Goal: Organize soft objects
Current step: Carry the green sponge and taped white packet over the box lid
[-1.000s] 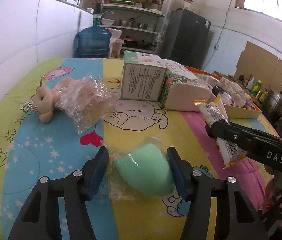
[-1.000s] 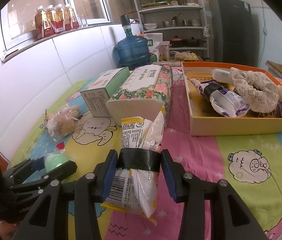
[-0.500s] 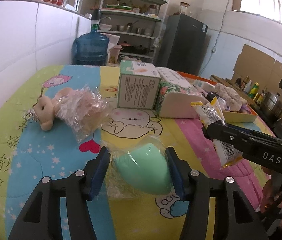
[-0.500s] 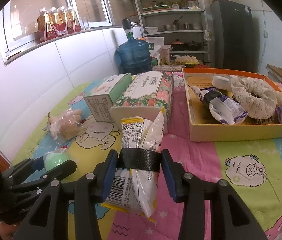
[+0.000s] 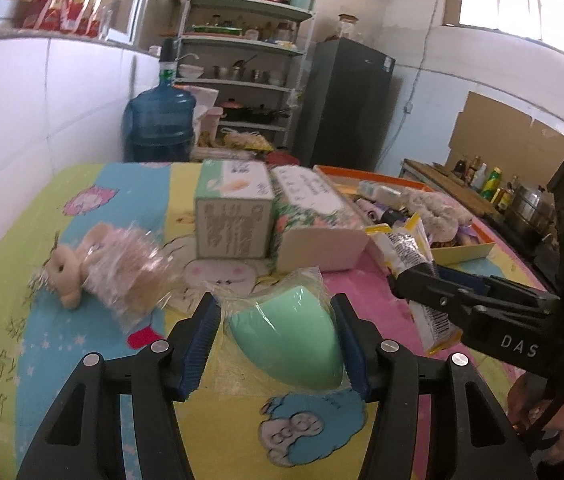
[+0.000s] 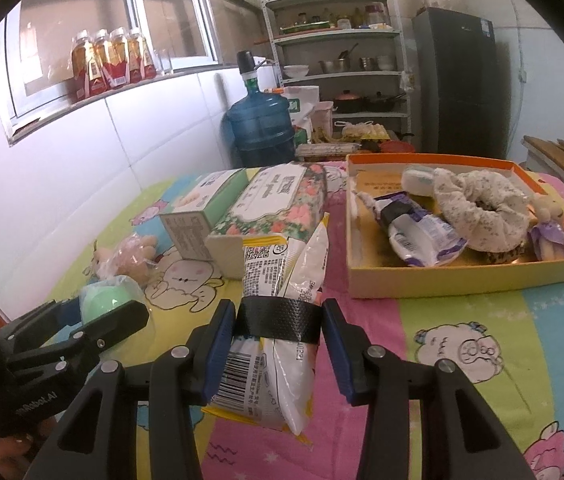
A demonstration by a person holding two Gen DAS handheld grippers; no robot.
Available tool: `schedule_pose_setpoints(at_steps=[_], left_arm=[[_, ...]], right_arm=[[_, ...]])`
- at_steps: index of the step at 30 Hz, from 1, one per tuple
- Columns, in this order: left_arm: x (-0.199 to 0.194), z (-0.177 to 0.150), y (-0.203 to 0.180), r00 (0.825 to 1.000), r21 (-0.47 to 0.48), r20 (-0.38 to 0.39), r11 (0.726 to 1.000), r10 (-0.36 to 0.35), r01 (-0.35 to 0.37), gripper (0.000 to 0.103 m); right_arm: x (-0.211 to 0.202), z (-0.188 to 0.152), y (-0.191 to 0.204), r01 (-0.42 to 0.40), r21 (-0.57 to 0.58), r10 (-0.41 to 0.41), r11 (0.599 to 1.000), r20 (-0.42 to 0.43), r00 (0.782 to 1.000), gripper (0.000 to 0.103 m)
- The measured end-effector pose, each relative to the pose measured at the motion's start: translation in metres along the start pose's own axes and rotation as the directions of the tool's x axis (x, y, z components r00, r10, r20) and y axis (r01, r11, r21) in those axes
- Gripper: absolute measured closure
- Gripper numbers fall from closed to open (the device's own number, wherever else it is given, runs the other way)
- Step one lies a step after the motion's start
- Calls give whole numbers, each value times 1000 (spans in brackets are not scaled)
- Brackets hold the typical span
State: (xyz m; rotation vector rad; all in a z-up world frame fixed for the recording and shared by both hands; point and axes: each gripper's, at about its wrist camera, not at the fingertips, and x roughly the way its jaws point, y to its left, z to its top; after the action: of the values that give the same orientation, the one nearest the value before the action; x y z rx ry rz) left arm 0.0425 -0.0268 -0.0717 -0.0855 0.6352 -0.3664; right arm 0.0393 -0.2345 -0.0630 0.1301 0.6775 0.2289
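Note:
My left gripper [image 5: 276, 344] is shut on a mint-green sponge in clear wrap [image 5: 290, 340] and holds it above the cartoon-print cloth; the sponge also shows in the right wrist view [image 6: 102, 300]. My right gripper [image 6: 278, 344] is shut on a yellow-and-white packet with a black band [image 6: 278, 312], which also shows in the left wrist view [image 5: 406, 252]. An orange tray [image 6: 442, 280] at the right holds a purple-white pouch [image 6: 418, 232], a lace scrunchie [image 6: 478, 208] and a small doll [image 6: 550, 228].
A wrapped plush bear [image 5: 110, 268] lies on the cloth at the left. A green-white box [image 5: 234, 216] and a floral tissue pack [image 5: 310, 220] stand in the middle. A blue water jug [image 5: 160, 124], shelves and a dark fridge [image 5: 346, 104] are behind the table.
Both grippers have lifted with their loads and tilted up, so more of the room and the tray shows. The grips have not changed.

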Motion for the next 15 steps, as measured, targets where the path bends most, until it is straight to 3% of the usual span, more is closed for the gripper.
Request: schedule_pose_setpoints(at_steps=[15], left_arm=[[21, 40, -54, 997, 76, 22, 994, -77, 75, 45]], right_arm=[[-24, 15, -55, 72, 64, -76, 995, 66, 995, 58]])
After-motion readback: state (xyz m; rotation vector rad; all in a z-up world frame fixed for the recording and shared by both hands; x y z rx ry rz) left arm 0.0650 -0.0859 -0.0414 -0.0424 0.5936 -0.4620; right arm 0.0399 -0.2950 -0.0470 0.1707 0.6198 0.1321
